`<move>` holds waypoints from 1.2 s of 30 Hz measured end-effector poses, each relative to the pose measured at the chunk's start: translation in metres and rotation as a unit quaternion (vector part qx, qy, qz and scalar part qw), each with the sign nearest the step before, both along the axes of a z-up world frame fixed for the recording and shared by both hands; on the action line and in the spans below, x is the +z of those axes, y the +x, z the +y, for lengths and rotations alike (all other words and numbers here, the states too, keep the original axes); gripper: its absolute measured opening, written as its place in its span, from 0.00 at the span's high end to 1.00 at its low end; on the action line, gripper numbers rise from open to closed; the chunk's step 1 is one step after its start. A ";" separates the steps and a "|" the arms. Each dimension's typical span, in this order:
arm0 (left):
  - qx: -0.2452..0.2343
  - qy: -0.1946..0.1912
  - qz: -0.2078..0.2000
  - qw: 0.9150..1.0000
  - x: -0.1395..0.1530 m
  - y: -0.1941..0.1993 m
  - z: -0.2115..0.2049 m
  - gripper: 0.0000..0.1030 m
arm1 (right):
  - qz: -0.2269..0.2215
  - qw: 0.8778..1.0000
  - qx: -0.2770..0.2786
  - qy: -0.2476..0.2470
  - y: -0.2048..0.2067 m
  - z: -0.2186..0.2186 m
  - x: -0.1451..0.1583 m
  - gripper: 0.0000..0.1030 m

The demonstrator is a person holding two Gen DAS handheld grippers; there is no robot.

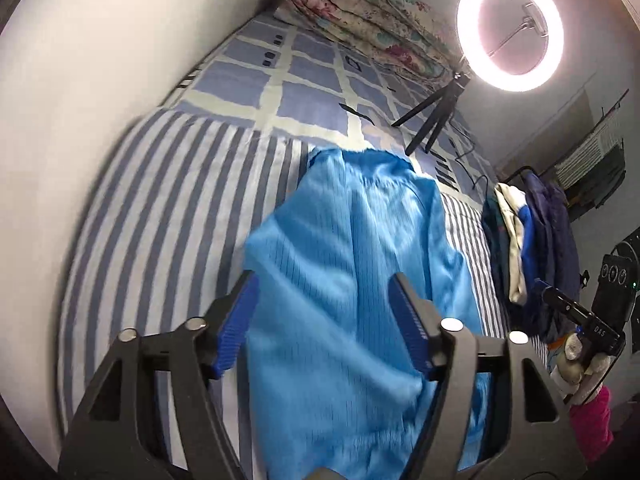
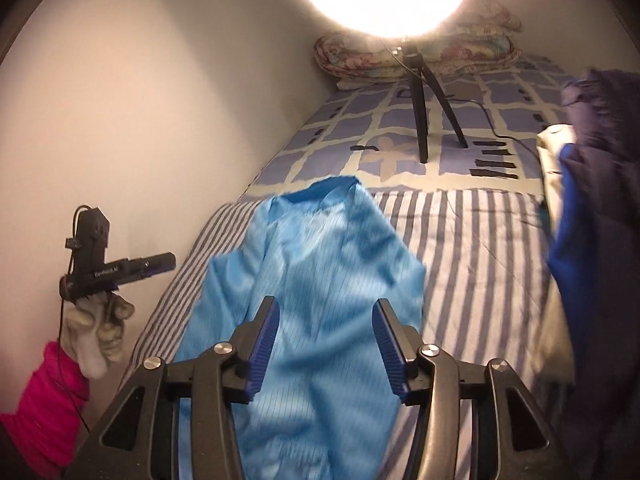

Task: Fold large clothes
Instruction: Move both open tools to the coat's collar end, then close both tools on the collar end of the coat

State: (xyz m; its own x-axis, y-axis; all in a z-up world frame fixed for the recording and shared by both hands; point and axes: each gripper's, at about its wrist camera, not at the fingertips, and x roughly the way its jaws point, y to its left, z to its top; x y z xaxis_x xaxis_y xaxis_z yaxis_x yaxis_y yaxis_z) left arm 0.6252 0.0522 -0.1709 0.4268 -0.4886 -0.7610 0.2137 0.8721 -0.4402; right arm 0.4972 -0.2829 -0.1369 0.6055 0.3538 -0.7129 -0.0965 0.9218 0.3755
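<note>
lying lengthwise down the bed (image 1: 132, 208), the light blue garment (image 1: 360, 264) sits on a blue-and-white striped sheet (image 2: 472, 248), collar end away from the cameras, near the seam where a blue check sheet (image 1: 304, 80) begins. it looks partly gathered into a long narrow shape, edges uneven; judged as between folds, cloth let go.

left tongs (image 1: 322, 312): jaws wide apart, blue ribbed pads (image 1: 236, 320) hanging over the garment, nothing pinched. right tongs (image 2: 326, 332): jaws apart too, less wide, no cloth between the pads. in the right view a gloved left hand (image 2: 98, 332) and a pink sleeve (image 2: 44, 396) are out at the bed's wall side.

next move, as i read it: pick two new edge points, likely at the near end, and carry them toward the collar; needs a flat, even lay first.

materials: garment thin, slightly glossy, fine pinstripe weave, soft rumples, likely slippery. sheets matte cotton. rolled floral quilt (image 1: 360, 16) at the head of the bed. ring light (image 1: 510, 30) on a small black tripod (image 2: 430, 112), standing on the check sheet, cable trailing. pile of dark blue, cream and royal blue clothes (image 1: 532, 240) at the bed's open side.
</note>
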 end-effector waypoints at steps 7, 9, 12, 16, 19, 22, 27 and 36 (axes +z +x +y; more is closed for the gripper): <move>0.015 -0.042 0.044 0.998 -0.037 0.068 -0.012 0.30 | 0.025 1.000 -0.013 0.000 0.073 -0.006 -0.038 0.46; 0.020 -0.043 0.049 0.998 -0.043 0.081 -0.014 0.30 | 0.032 0.999 -0.015 -0.005 0.091 -0.006 -0.048 0.46; 0.016 -0.034 0.048 0.998 -0.049 0.101 -0.021 0.30 | 0.039 0.999 -0.018 -0.007 0.115 -0.004 -0.060 0.46; 0.008 -0.051 0.073 0.996 -0.062 0.121 -0.028 0.30 | 0.042 0.999 -0.023 0.003 0.139 -0.001 -0.071 0.46; 0.009 -0.049 0.082 0.995 -0.070 0.130 -0.034 0.30 | 0.048 0.998 -0.029 0.008 0.151 0.003 -0.080 0.47; 0.011 -0.035 0.086 0.996 -0.073 0.133 -0.041 0.30 | 0.051 0.998 -0.031 0.017 0.162 0.008 -0.087 0.52; -0.008 -0.015 0.079 0.997 -0.071 0.132 -0.056 0.86 | 0.052 0.998 -0.021 0.012 0.168 0.019 -0.089 0.86; -0.025 0.000 0.015 1.000 -0.031 0.101 -0.068 0.98 | 0.018 0.998 -0.027 -0.047 0.144 0.033 -0.052 1.00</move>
